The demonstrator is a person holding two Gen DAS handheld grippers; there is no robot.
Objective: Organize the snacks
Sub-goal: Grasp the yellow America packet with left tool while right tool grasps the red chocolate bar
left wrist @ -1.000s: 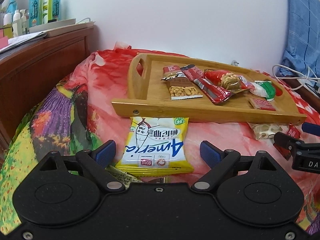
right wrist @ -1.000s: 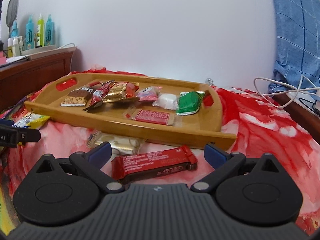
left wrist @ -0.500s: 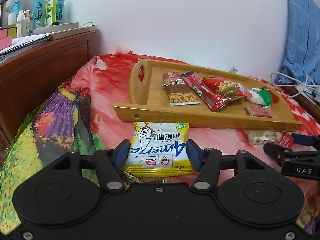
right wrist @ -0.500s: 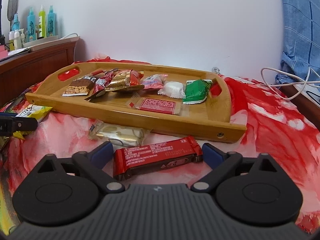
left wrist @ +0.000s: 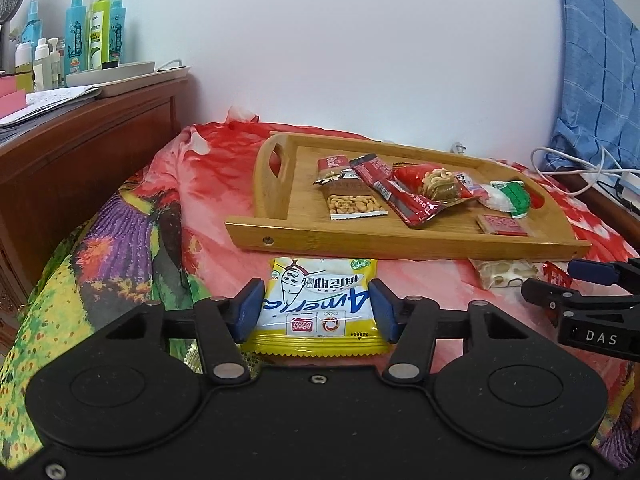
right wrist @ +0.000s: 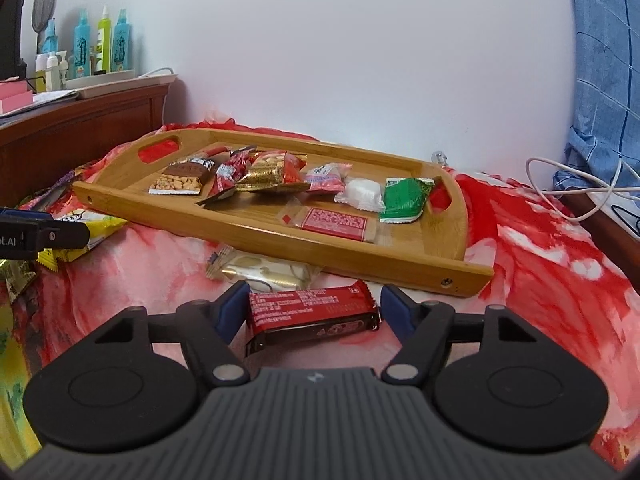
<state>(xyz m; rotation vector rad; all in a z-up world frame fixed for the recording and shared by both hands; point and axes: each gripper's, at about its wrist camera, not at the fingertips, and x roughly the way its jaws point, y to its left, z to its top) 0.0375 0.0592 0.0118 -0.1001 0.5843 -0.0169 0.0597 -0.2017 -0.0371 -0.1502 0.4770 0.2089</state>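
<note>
Your left tongs (left wrist: 316,312) have just been closing on the yellow packet (left wrist: 318,308). Both pads now sit against its side edges, so I judge them clamped on it, though it still lies flat on the bed just in front of the tray's (left wrist: 400,246) near rail, toward its left end.

Your right tongs (right wrist: 312,312) have also just been closing, around the red bar (right wrist: 310,314). The left pad touches the bar's end; the right pad stands just clear of the other end, so they are apart and not yet gripping. The bar lies on the bed below the tray's near rail, toward its right corner, with a gold packet (right wrist: 264,272) just behind it.

Finding: one grip looks made and one is nearly made. Both snacks remain outside the tray, which already holds several wrappers. The lift into it is still to do.
</note>
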